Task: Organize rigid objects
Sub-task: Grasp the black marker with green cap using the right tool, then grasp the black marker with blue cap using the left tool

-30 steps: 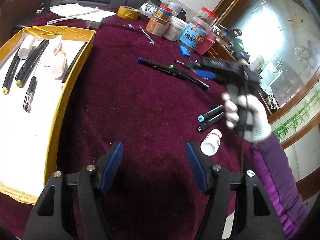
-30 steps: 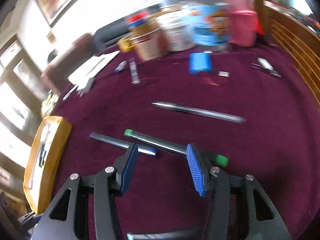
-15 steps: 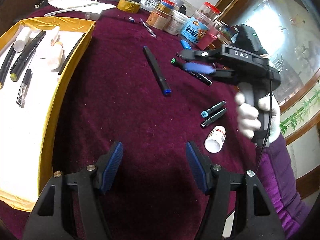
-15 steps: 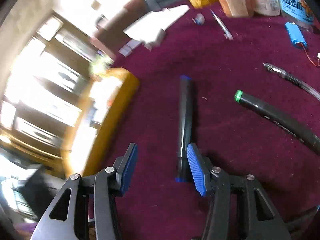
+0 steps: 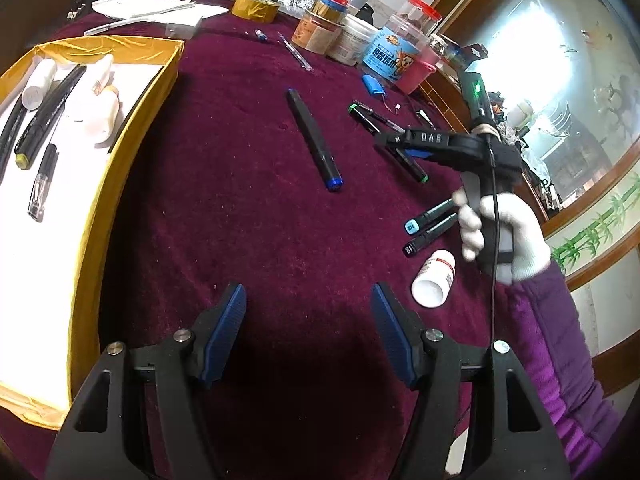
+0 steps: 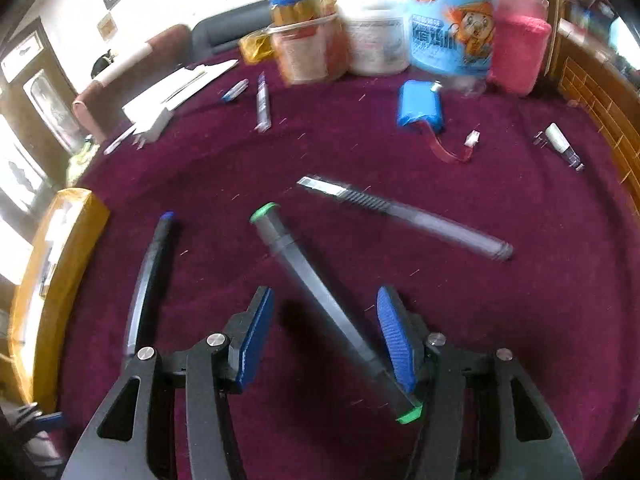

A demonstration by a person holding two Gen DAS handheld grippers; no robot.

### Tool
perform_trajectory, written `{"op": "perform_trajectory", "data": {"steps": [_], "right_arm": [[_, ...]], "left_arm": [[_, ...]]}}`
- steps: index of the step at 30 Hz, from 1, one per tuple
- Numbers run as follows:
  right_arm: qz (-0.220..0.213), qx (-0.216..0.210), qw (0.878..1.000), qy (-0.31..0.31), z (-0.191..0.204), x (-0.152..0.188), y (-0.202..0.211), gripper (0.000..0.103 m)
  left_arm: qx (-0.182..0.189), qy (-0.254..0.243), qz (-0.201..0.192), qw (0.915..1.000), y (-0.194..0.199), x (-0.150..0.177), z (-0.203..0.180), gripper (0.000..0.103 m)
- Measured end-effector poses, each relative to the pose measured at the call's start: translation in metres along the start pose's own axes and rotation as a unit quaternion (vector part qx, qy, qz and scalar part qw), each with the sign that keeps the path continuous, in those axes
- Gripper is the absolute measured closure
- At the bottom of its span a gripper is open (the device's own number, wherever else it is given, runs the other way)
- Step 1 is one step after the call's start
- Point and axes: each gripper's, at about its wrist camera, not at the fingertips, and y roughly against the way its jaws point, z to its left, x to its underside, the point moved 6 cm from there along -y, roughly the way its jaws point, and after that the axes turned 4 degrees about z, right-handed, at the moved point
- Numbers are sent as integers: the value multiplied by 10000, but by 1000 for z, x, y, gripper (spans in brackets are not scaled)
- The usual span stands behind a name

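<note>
Your markers are lying loose on the maroon cloth.
The green-capped marker point(image 6: 320, 300) is lying flat, running from 11 o'clock to 5 o'clock in your right wrist view; the blue-capped marker point(image 6: 150, 272) is resting at its 9 o'clock, apart from it.

On the cloth-covered table point(image 5: 248, 184), a box point(image 5: 120, 152) of markers and bottles sits left; one marker point(image 5: 314, 140) lies mid-table, another point(image 6: 320, 292) right of it, jars point(image 5: 394, 56) behind, a pill bottle point(image 5: 434, 278) nearer.
</note>
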Motion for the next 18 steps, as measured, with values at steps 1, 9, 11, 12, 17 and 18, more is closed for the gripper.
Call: {"op": "perform_trajectory", "data": {"steps": [1, 9, 11, 12, 17, 18], "right_arm": [[27, -7, 10000, -22, 4, 2, 2, 75], [-48, -158, 9985, -515, 16, 19, 1, 89], [-270, -360, 9964, -713, 12, 19, 1, 89], [-391, -564, 9940, -853, 7, 20, 2, 89], [-477, -1443, 9782, -1415, -13, 25, 2, 90], [-478, -1520, 9767, -1438, -14, 25, 2, 90]], "left_arm": [[13, -4, 11, 10000, 0, -4, -1, 39], [-415, -417, -241, 9980, -8, -55, -17, 39], [-578, -625, -279, 9960, -25, -72, -23, 39], [-725, -713, -239, 9945, -41, -81, -26, 40], [-984, -655, 33, 9930, -94, -111, -24, 40], [-1075, -676, 103, 9918, -106, -117, -24, 40]]}}
